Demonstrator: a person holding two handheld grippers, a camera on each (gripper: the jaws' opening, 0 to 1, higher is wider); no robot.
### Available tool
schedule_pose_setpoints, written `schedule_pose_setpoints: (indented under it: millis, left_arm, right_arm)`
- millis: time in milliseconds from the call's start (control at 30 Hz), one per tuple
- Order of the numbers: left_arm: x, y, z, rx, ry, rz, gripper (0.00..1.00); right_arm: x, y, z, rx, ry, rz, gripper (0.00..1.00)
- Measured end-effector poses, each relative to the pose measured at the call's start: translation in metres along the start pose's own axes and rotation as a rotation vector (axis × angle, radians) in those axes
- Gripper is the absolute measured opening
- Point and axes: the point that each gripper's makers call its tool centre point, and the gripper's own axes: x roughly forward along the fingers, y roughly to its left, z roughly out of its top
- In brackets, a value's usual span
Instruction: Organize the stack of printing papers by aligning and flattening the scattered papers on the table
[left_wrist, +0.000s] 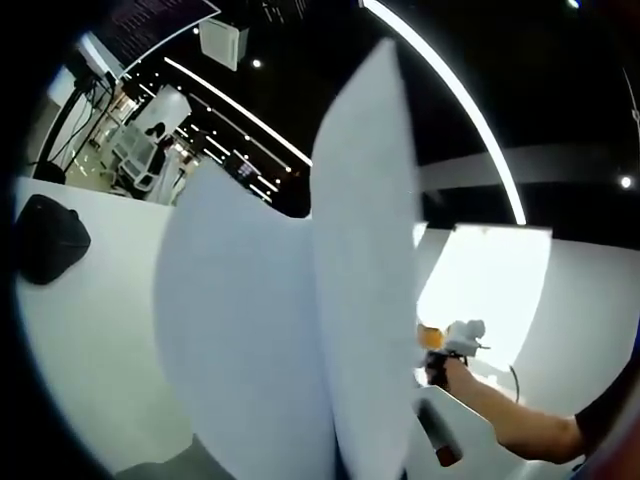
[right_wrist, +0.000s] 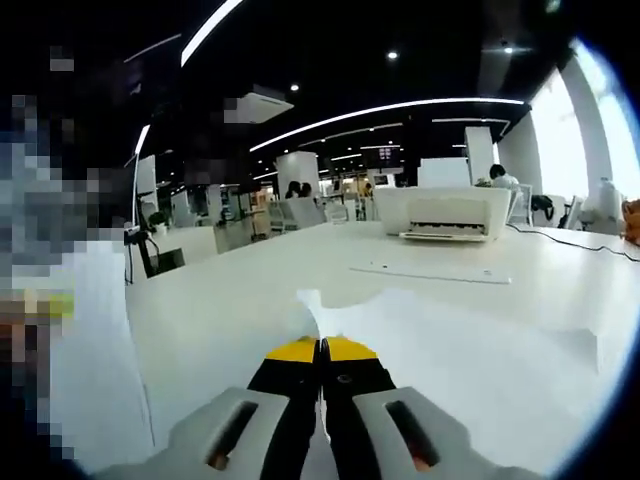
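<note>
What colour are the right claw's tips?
Yellow tips on the right claw, clearest in the right gripper view.

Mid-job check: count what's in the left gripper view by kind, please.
Paper sheets, raised in front of the camera: 2
Black object at the left: 1
Right gripper, held in a hand: 1
Total: 4
</note>
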Motion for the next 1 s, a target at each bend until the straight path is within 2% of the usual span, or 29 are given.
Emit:
schedule_pose_setpoints:
  millis: [267,700,1000]
  left_arm:
    - [-0.001,-0.001,0.0,-0.002,0.0,0.0,0.06]
    - [-0.001,-0.002,-0.001,-0.003,0.001,0.0,0.06]
    - [0.0,-0.002,-0.002,-0.007,0.003,0.001,0.06]
  right_arm:
    - [-0.003,0.009,0.003,-0.004,-0.007,0.014,0.0]
    - [-0.015,0.02,0.023,-0.011,-0.048,0.043,0.0]
    - [-0.018,0.02,0.042,-0.026,-0.075,0.061,0.0]
